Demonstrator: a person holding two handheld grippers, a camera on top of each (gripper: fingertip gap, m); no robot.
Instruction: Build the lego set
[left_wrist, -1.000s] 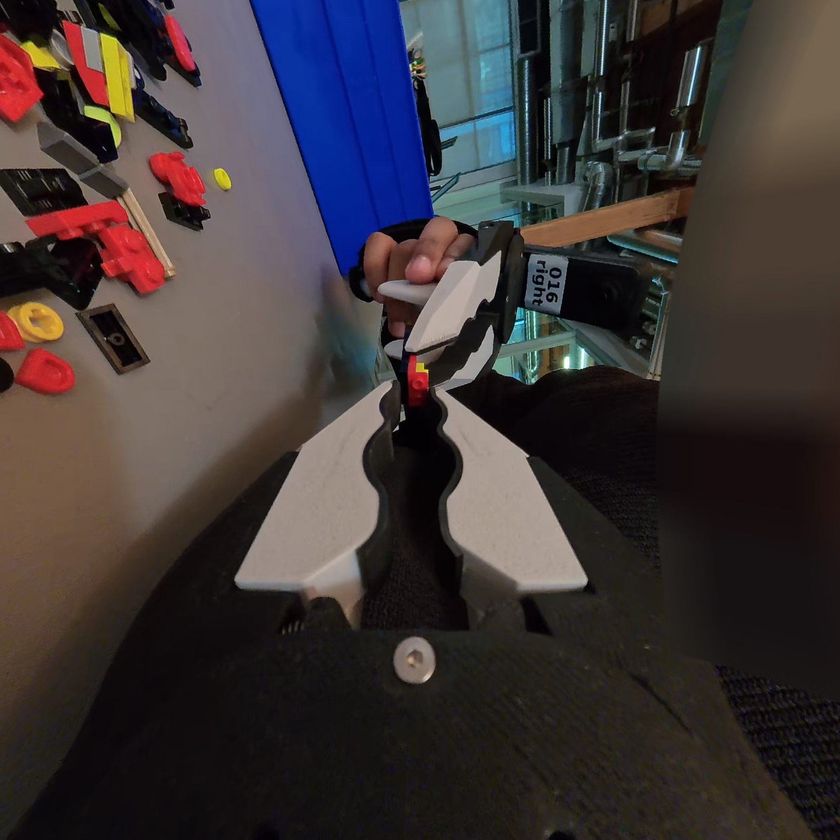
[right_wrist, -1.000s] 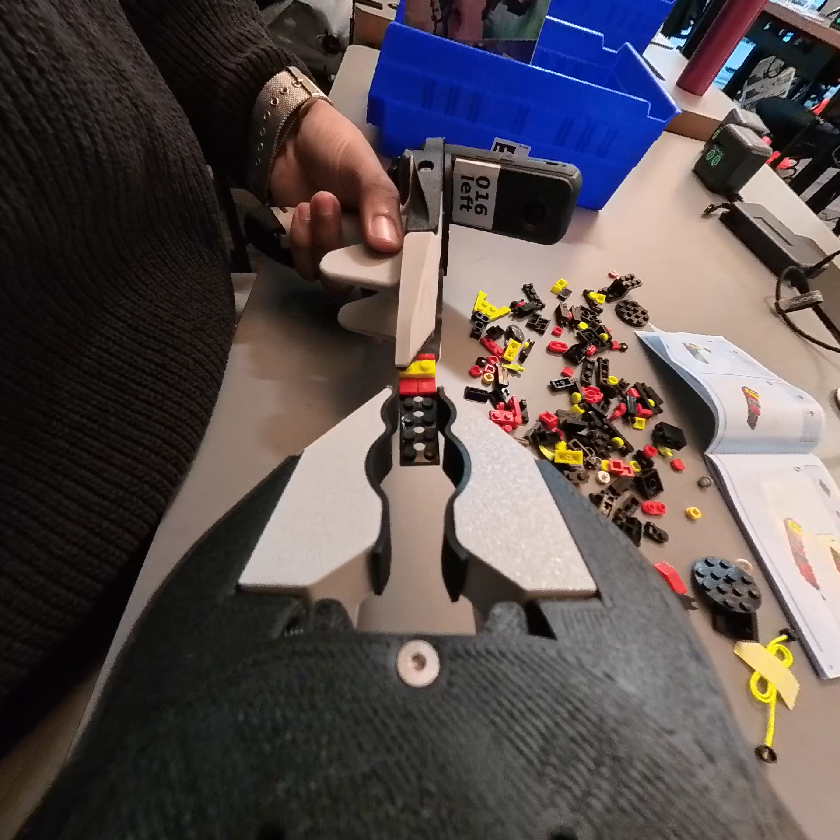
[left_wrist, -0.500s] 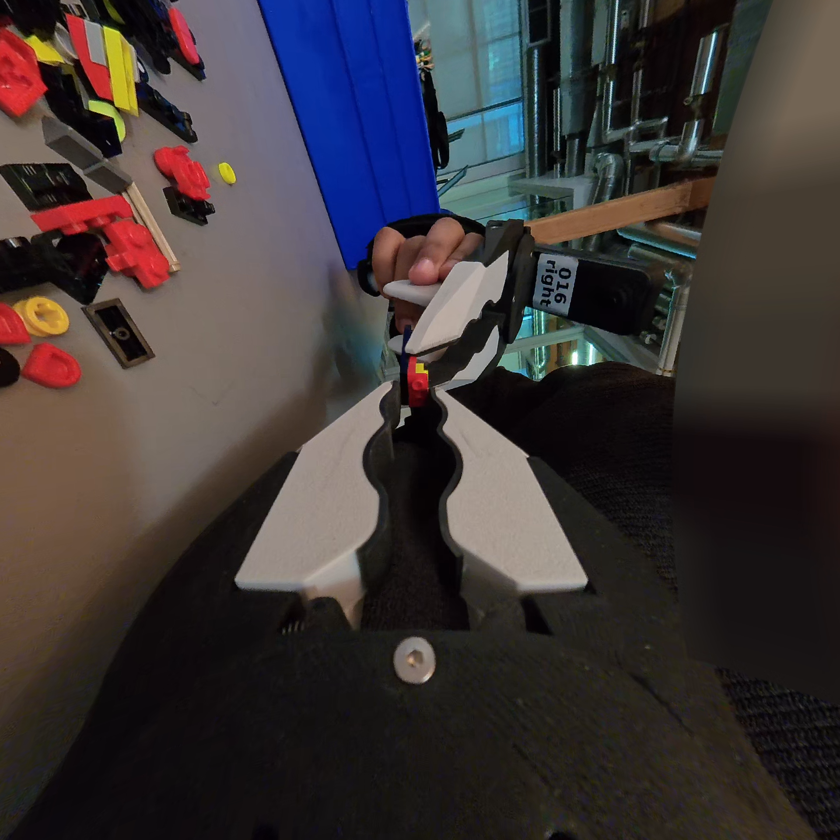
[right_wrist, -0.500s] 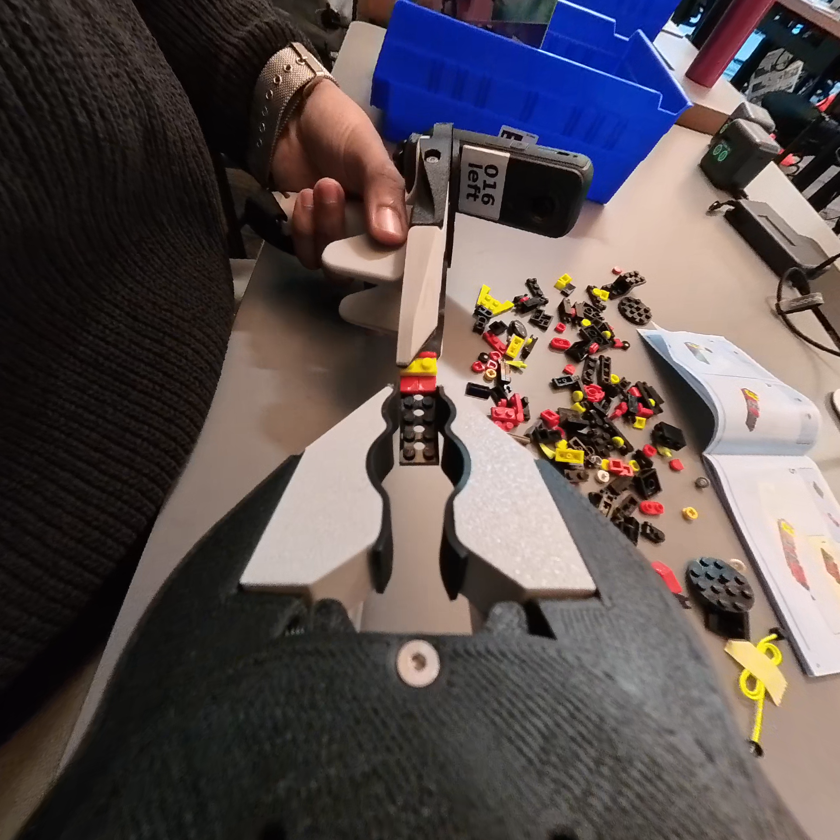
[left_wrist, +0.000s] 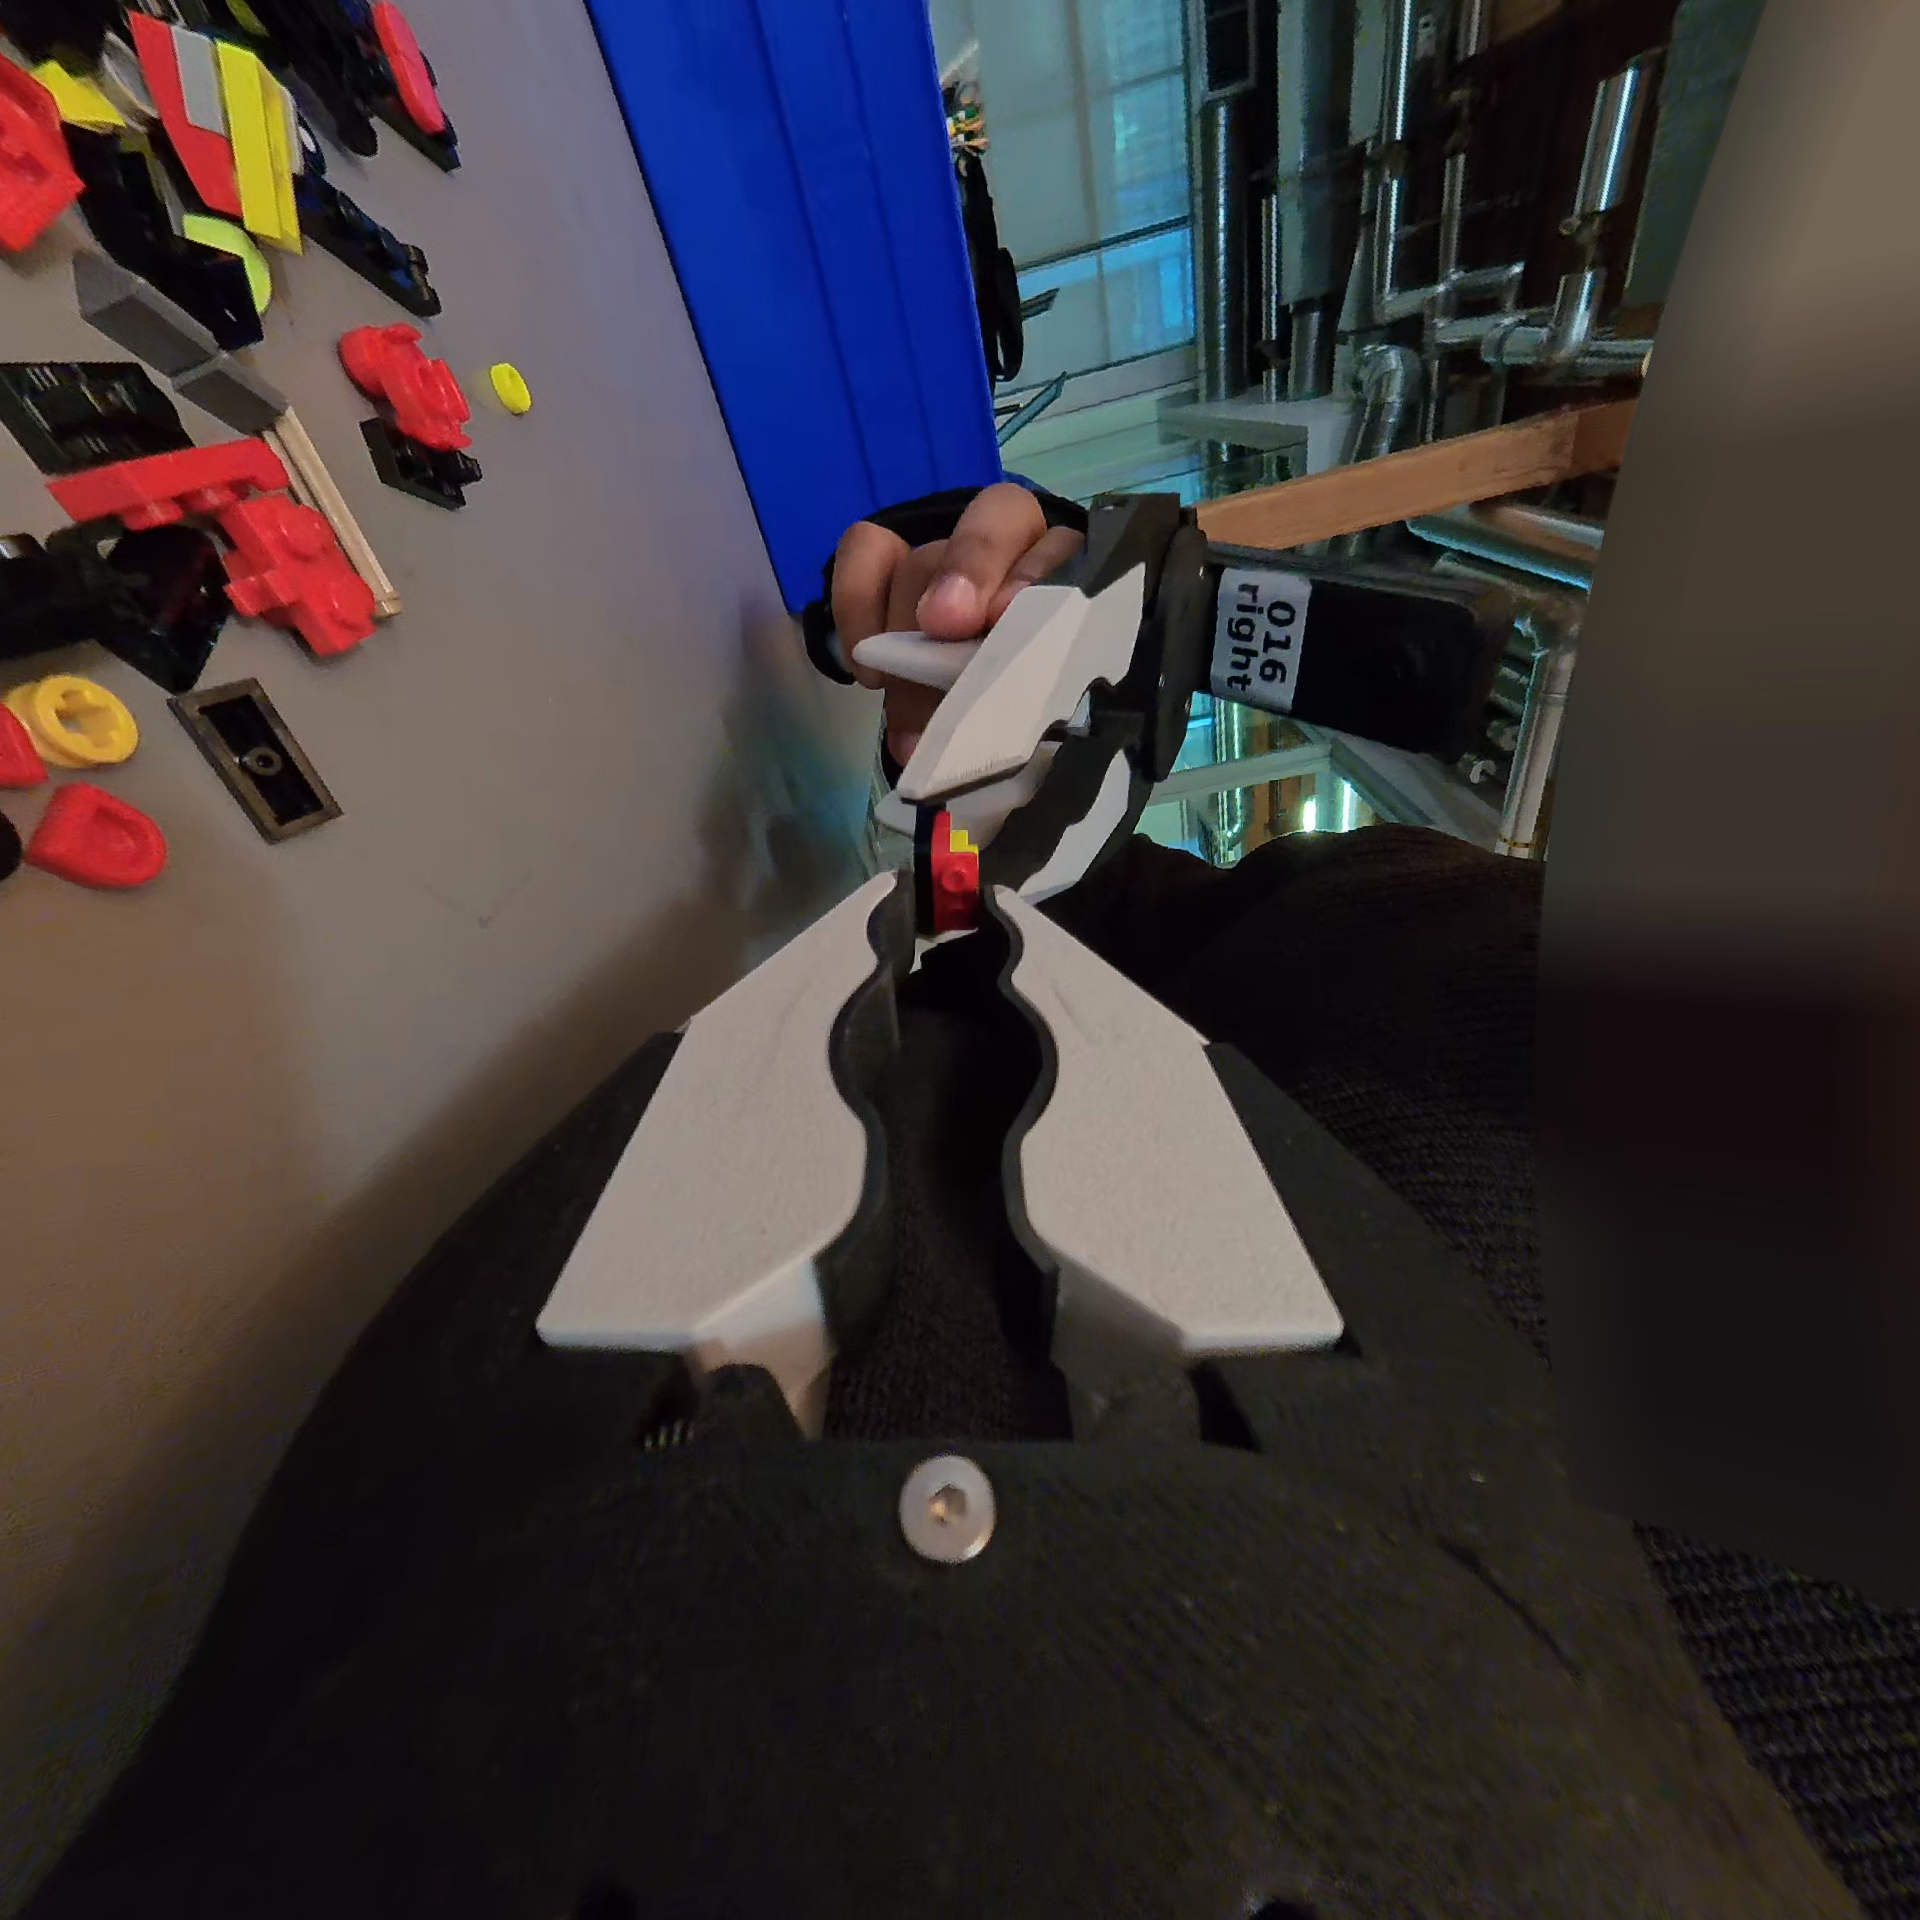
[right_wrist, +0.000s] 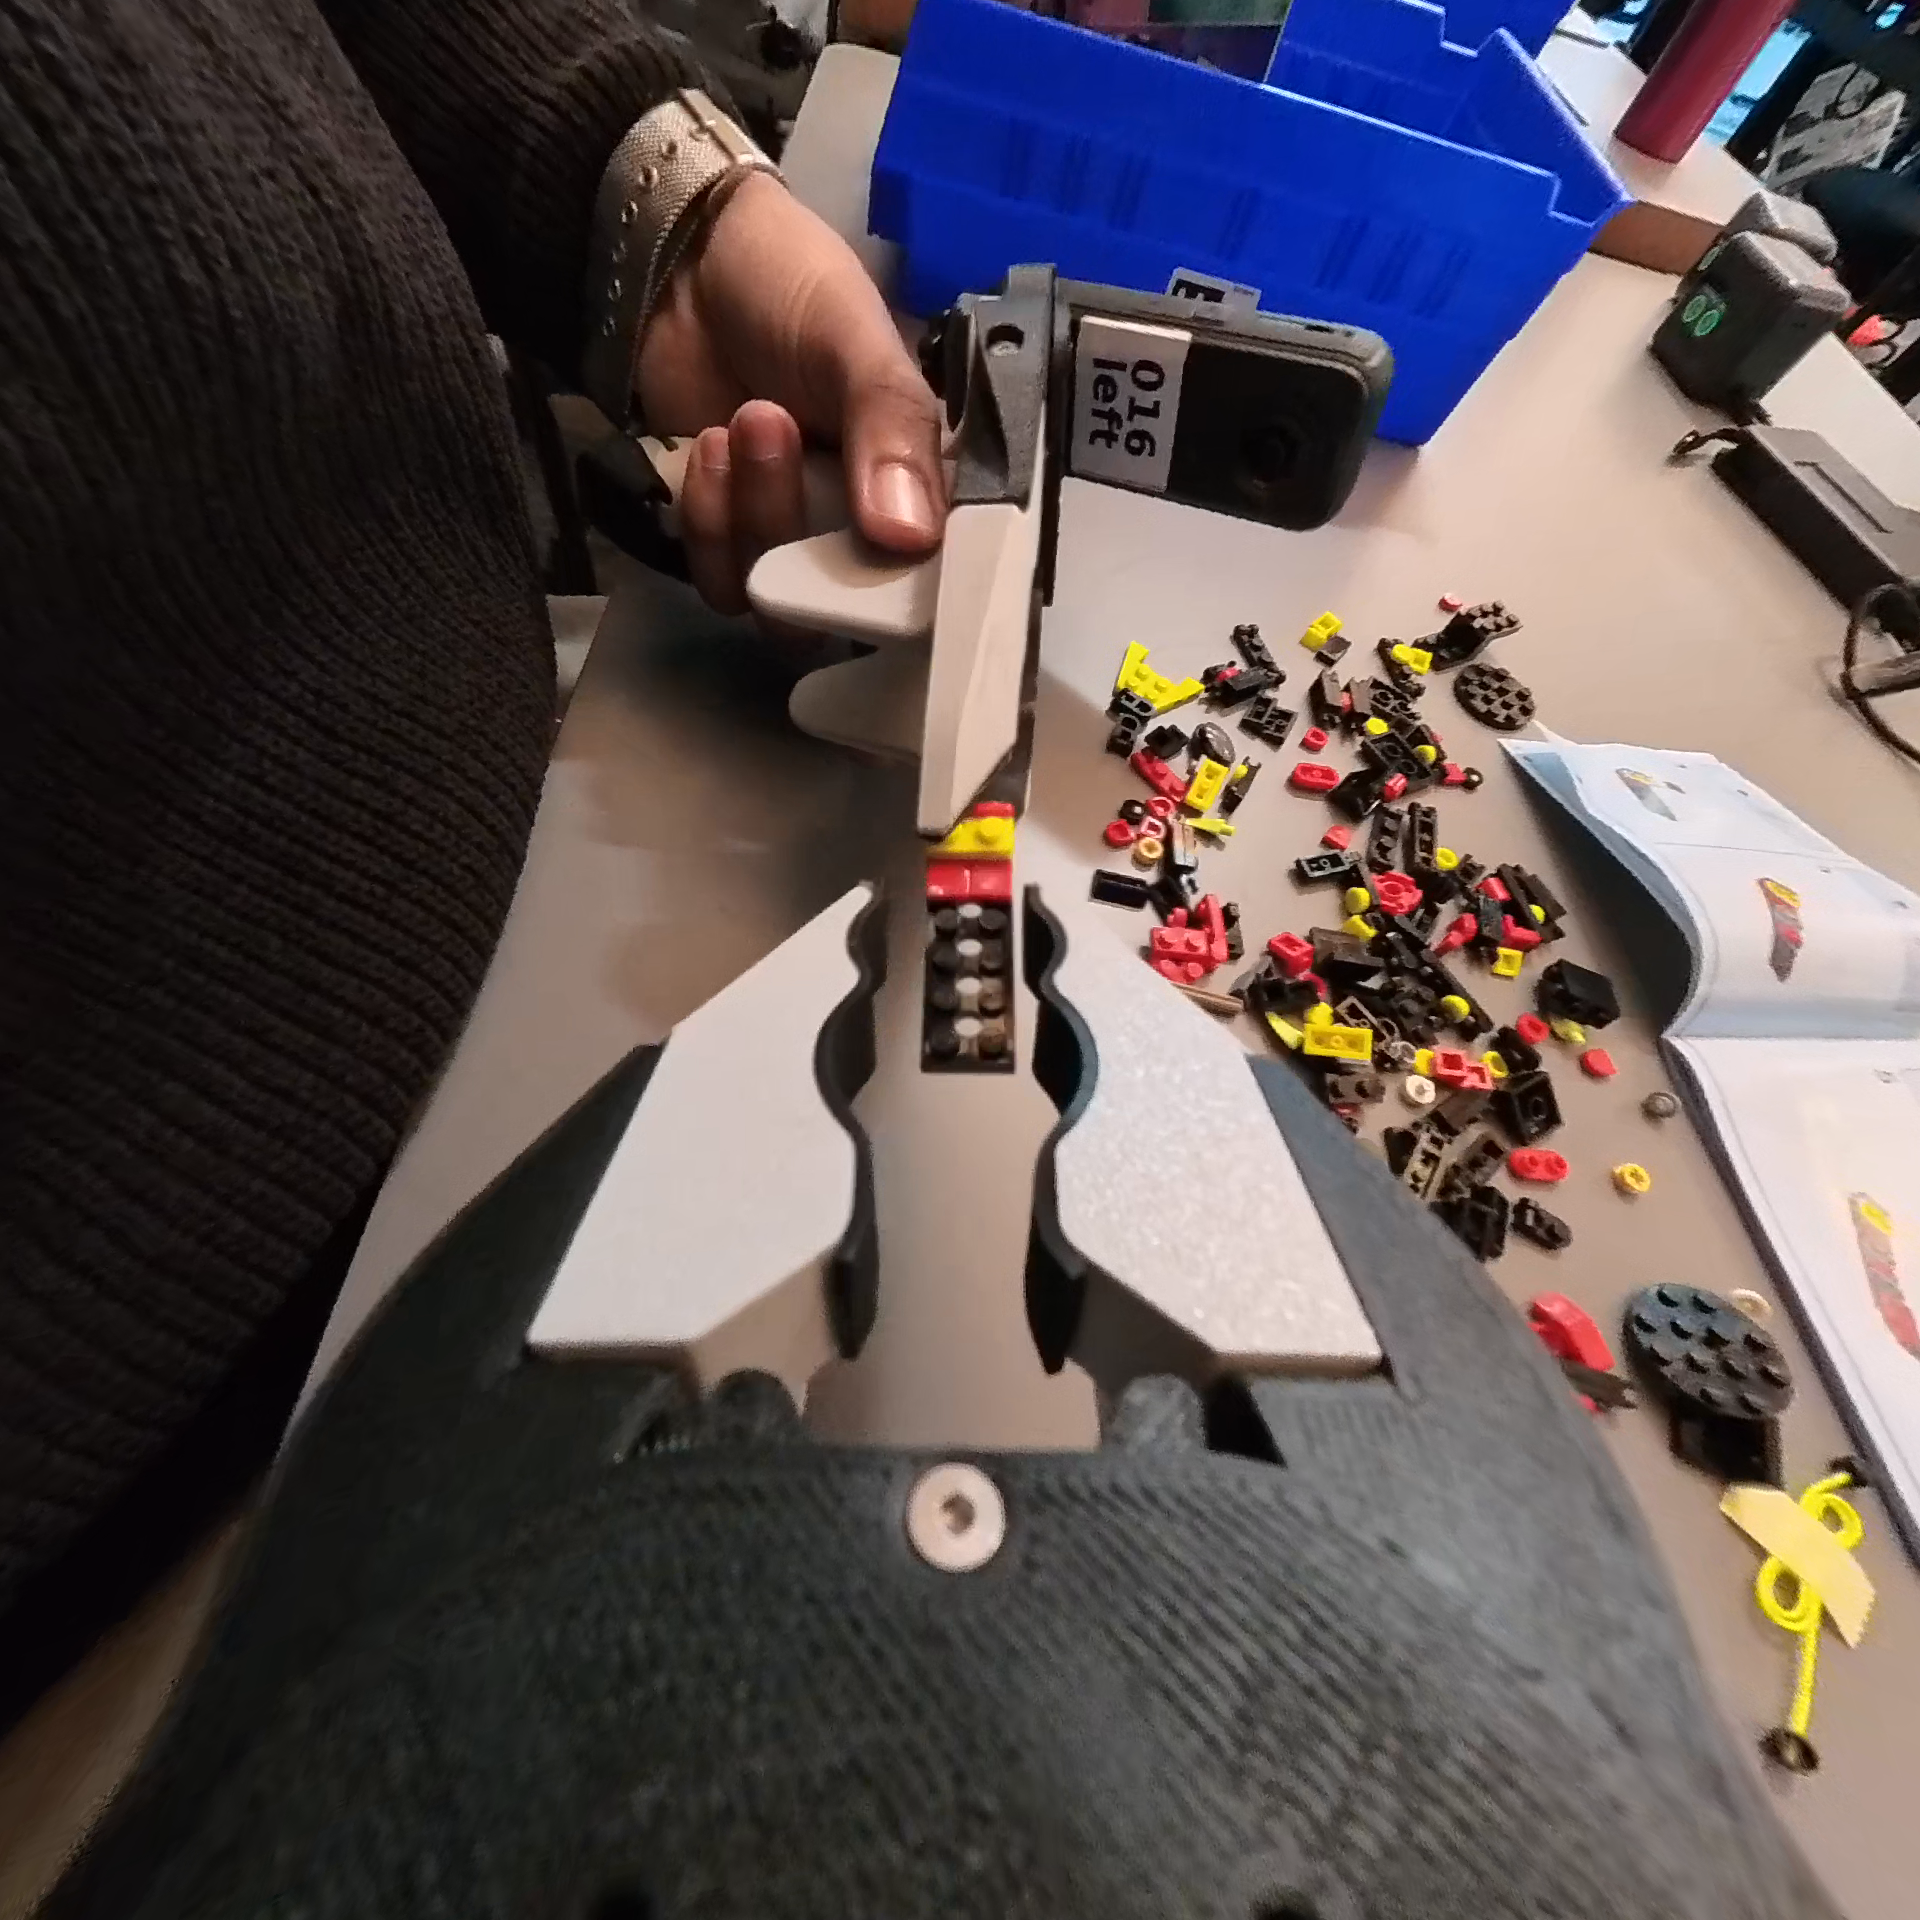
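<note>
A small lego assembly is held above the grey table (right_wrist: 727, 883): a black studded plate (right_wrist: 968, 987) with red bricks (right_wrist: 966, 881) and a yellow piece (right_wrist: 977, 834) at its far end. My left gripper (left_wrist: 948, 904) is shut on that red and yellow end (left_wrist: 951, 883); it comes down from above in the right wrist view (right_wrist: 971, 810). My right gripper (right_wrist: 951, 896) has its jaws slightly apart on either side of the black plate, with a thin gap on each side. It shows side-on in the left wrist view (left_wrist: 966, 831).
A pile of loose black, red and yellow pieces (right_wrist: 1382, 935) lies to the right, then an open instruction booklet (right_wrist: 1766, 935). A blue bin (right_wrist: 1195, 177) stands behind. A black round plate (right_wrist: 1709, 1351) and a yellow string tag (right_wrist: 1797, 1558) lie at the near right. A dark sleeve (right_wrist: 208, 623) fills the left. My two grippers' fingertips are within a few centimetres of each other.
My right gripper's jaws have parted a little from the black plate. My left gripper stays shut on the red and yellow end. Both grippers have hardly moved.
</note>
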